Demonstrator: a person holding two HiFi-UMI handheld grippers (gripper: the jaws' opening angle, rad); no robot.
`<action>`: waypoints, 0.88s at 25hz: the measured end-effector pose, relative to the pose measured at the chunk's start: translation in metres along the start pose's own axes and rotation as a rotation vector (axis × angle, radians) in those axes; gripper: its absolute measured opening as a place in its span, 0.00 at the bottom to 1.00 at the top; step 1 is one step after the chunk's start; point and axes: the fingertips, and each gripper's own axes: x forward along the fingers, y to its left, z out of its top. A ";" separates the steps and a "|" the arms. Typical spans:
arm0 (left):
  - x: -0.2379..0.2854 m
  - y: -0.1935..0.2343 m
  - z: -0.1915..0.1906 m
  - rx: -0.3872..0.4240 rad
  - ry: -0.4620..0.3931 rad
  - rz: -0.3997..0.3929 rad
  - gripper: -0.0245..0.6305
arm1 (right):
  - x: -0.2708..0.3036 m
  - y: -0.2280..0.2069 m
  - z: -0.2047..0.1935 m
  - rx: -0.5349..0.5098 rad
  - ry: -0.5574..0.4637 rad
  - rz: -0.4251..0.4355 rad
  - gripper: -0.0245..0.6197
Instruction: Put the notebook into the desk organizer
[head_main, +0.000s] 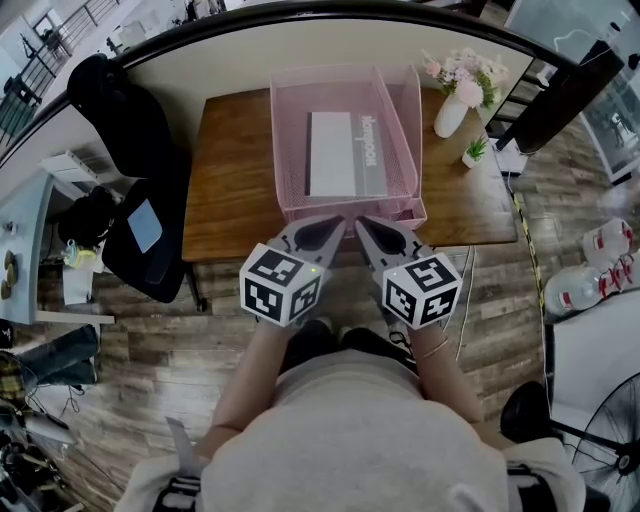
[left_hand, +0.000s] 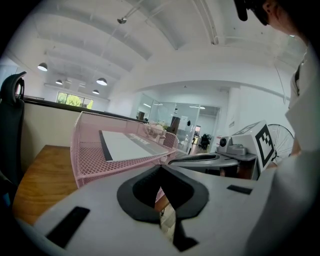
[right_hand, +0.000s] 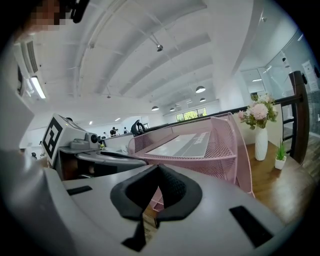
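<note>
A grey-and-white notebook (head_main: 335, 153) lies flat in the top tray of the pink mesh desk organizer (head_main: 283, 150), which stands on the wooden desk (head_main: 235, 180). My two grippers hover side by side at the desk's front edge, just in front of the organizer and apart from it. The left gripper (head_main: 336, 221) is shut with nothing in it, and so is the right gripper (head_main: 366, 227). In the left gripper view the notebook (left_hand: 125, 145) rests in the organizer (left_hand: 87, 157) beyond my closed jaws. The right gripper view shows the same notebook (right_hand: 182, 145) in the organizer (right_hand: 227, 150).
A white vase of pink flowers (head_main: 455, 100) and a small potted plant (head_main: 473, 152) stand at the desk's right end. A black chair (head_main: 150, 240) sits left of the desk. Water bottles (head_main: 600, 270) lie on the floor at right.
</note>
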 end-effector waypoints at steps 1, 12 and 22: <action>0.001 0.000 0.000 0.000 0.004 0.000 0.05 | 0.000 0.000 0.000 0.000 0.000 0.001 0.05; 0.003 0.001 -0.003 -0.005 0.017 0.003 0.05 | 0.000 0.001 0.002 -0.015 -0.001 0.012 0.05; 0.002 -0.001 -0.002 -0.017 0.008 0.002 0.05 | 0.000 0.004 0.000 -0.010 0.007 0.026 0.05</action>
